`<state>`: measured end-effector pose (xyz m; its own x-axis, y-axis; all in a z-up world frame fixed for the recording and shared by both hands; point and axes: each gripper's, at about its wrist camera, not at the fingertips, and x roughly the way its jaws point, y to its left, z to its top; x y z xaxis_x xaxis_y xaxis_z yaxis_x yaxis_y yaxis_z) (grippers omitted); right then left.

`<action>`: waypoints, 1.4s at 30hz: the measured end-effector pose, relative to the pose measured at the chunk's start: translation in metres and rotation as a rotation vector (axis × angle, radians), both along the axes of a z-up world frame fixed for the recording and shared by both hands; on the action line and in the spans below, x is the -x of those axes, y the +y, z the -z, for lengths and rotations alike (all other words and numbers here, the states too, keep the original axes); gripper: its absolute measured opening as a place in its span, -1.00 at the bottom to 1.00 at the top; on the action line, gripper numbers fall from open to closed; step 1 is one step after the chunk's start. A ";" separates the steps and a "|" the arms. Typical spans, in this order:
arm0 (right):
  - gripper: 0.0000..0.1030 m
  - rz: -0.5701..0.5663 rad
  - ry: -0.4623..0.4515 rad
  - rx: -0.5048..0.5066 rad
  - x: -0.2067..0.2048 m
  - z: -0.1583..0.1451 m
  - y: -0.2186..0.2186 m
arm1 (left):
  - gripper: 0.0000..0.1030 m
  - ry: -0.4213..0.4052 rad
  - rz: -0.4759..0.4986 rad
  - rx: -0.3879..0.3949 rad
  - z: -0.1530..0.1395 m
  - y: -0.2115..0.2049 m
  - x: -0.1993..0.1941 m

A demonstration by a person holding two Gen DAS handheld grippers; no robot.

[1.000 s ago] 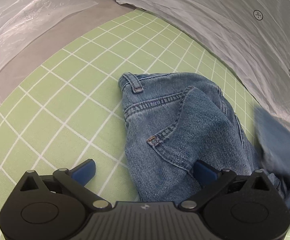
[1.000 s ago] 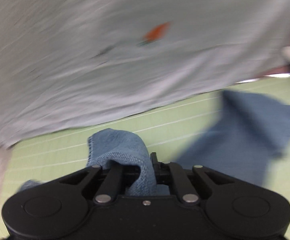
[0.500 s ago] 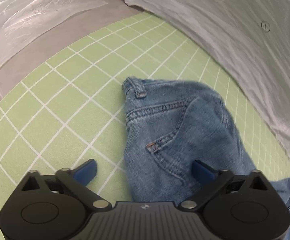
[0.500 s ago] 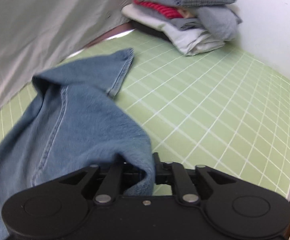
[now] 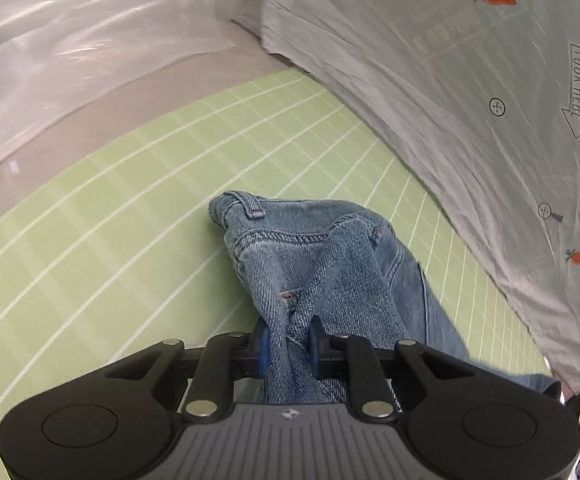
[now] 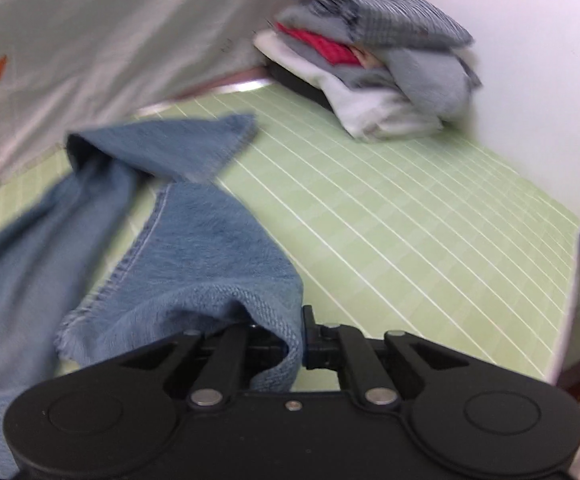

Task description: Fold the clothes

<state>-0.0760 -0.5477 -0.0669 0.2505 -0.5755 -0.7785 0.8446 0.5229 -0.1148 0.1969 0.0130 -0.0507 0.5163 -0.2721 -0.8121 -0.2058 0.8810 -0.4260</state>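
Green gridded mat (image 5: 138, 216) beneath gripped jeans (image 5: 329, 264)

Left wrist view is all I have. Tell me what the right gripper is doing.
Observer: The right gripper is shut on a hem end of the jeans, one leg of them.
Operator: Report where the other leg lies.
Observer: It trails away across the green grid mat, its end folded back near the grey sheet with the carrot print.
Operator: Say what else sits on that side.
Observer: A stack of folded clothes sits at the mat's far edge against the white wall, with a checked piece on top and something red in the middle.
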 end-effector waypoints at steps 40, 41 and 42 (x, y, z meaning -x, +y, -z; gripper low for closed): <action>-0.89 -0.001 -0.114 0.067 0.082 -0.053 -0.146 | 0.52 0.105 -0.188 -0.196 0.000 -0.049 0.118; -0.89 0.021 -0.119 0.065 0.085 -0.055 -0.152 | 0.52 0.111 -0.198 -0.200 0.004 -0.050 0.116; -0.89 0.041 -0.124 0.063 0.086 -0.057 -0.158 | 0.52 0.115 -0.208 -0.194 0.008 -0.051 0.113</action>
<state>-0.1625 -0.7057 -0.0104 0.3178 -0.6342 -0.7048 0.8748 0.4828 -0.0400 0.0837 -0.0380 -0.0587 0.4464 -0.0045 -0.8948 -0.4274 0.8775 -0.2176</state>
